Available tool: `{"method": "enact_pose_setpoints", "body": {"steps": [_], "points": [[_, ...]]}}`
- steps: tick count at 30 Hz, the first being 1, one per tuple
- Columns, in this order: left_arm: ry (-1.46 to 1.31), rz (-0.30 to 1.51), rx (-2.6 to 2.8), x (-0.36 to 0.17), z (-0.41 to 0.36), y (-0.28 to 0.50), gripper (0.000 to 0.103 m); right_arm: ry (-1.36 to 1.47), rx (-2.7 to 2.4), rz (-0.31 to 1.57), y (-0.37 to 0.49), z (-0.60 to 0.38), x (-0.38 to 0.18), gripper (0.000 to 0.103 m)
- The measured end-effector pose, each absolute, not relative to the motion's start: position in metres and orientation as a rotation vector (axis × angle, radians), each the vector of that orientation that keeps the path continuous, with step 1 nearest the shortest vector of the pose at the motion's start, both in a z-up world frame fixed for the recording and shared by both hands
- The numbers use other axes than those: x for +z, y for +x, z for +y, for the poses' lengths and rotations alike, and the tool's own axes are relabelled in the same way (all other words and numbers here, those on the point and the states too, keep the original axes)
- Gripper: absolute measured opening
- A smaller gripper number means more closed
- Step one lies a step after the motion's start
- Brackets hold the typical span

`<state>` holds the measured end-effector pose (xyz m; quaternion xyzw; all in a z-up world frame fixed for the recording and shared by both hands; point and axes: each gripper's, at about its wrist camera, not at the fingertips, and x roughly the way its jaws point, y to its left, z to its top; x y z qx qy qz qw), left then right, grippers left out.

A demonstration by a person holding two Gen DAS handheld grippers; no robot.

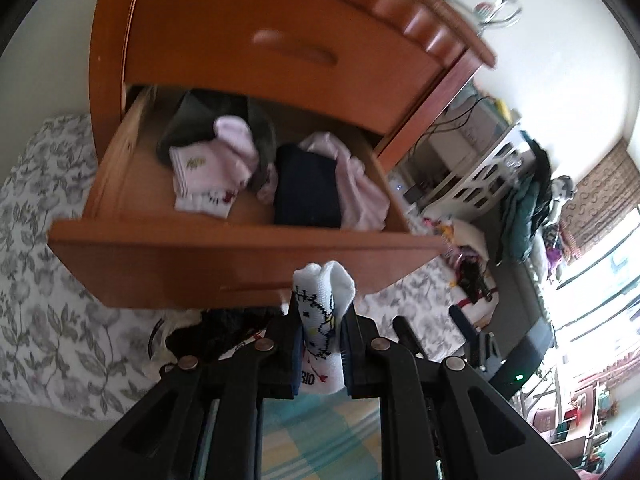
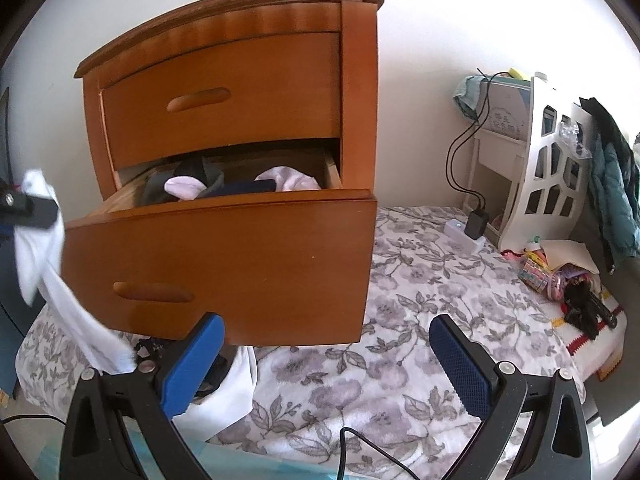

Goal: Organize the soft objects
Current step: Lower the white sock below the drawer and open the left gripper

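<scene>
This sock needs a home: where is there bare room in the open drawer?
Bare wood shows along the open drawer's left wall and front-left corner, beside the white socks. The middle and right are crowded: navy fabric, pink cloth.

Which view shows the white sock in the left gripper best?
The left wrist view: the white sock sits centred between the fingers, pattern visible. The right wrist view shows it only blurred at the left edge, dangling.
</scene>
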<state>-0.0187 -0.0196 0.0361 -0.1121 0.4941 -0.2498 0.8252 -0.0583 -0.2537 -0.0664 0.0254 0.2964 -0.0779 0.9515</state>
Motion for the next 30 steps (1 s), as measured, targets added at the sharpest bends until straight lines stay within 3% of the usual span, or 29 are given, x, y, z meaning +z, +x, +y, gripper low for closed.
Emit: {"method": "enact_pose_setpoints", "body": {"steps": [8,12,19,26,30], "points": [[-0.228,1.186,-0.473,-0.007,-0.026,-0.009,0.019,0.031,-0.141,0.613,-0.057,-0.249,-0.068,0.103],[-0.259,1.251,-0.451,-0.024,-0.022,-0.007,0.035,0.023,-0.136,0.620,-0.056,-0.248,-0.068,0.103],[-0.259,1.297,-0.427,-0.037,-0.020,-0.006,0.047,0.012,-0.135,0.631,-0.054,-0.246,-0.070,0.103],[-0.266,1.322,-0.398,-0.043,-0.018,-0.004,0.079,0.002,-0.128,0.640,-0.053,-0.245,-0.071,0.103],[-0.258,1.330,-0.356,-0.047,-0.014,-0.003,0.080,-0.006,-0.123,0.642,-0.053,-0.243,-0.071,0.103]]}}
